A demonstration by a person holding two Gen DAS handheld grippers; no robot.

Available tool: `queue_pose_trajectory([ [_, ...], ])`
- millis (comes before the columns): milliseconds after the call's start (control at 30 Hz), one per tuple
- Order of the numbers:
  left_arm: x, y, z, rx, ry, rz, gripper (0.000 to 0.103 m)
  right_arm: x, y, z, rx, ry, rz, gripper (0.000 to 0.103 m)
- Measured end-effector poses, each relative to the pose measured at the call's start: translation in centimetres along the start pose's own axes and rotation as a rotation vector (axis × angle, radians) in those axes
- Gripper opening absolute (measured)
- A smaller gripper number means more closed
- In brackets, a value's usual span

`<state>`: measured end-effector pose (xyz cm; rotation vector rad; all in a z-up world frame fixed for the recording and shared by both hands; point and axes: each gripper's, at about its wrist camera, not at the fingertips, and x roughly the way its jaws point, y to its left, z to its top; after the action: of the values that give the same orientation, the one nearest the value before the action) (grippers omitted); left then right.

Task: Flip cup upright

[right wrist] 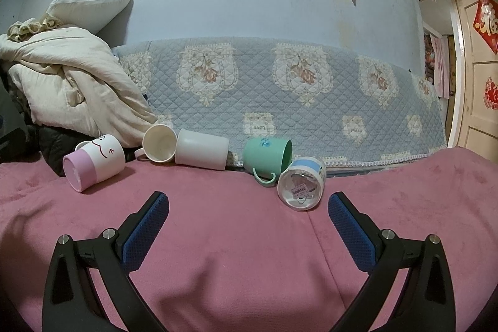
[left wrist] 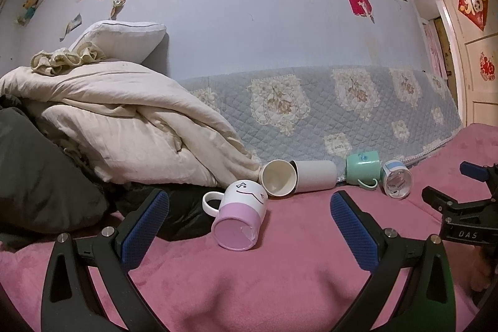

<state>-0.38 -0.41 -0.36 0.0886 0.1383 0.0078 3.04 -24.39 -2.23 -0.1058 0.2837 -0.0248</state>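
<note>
Cups lie tipped along the pink blanket's (right wrist: 236,238) far edge: pink-and-white mug (left wrist: 239,215), cream mug (right wrist: 159,143), white tumbler (right wrist: 202,149), green mug (right wrist: 267,156), blue-banded cup (right wrist: 301,186). Left gripper (left wrist: 249,226) and right gripper (right wrist: 248,226) hover with fingers spread, holding nothing; open blanket lies before each.

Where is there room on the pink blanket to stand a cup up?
The pink blanket is bare in front of the cups, between them and both open grippers, and to the right of the blue-banded white cup. It is crowded at the back, where five tipped cups lie along the quilted blue cover, from the pink-and-white face mug rightward.
</note>
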Motion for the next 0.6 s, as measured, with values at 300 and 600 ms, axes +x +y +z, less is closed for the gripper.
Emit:
queue_pose_trajectory([
  [300,0.21,-0.11,0.05,0.006,0.000,-0.002,0.103,-0.08,0.11,-0.07,-0.004,0.000,-0.003,0.103],
  [600,-0.18,-0.01,0.00,-0.001,-0.002,-0.008,0.103,-0.04,0.11,-0.09,-0.003,-0.006,-0.004,0.103],
])
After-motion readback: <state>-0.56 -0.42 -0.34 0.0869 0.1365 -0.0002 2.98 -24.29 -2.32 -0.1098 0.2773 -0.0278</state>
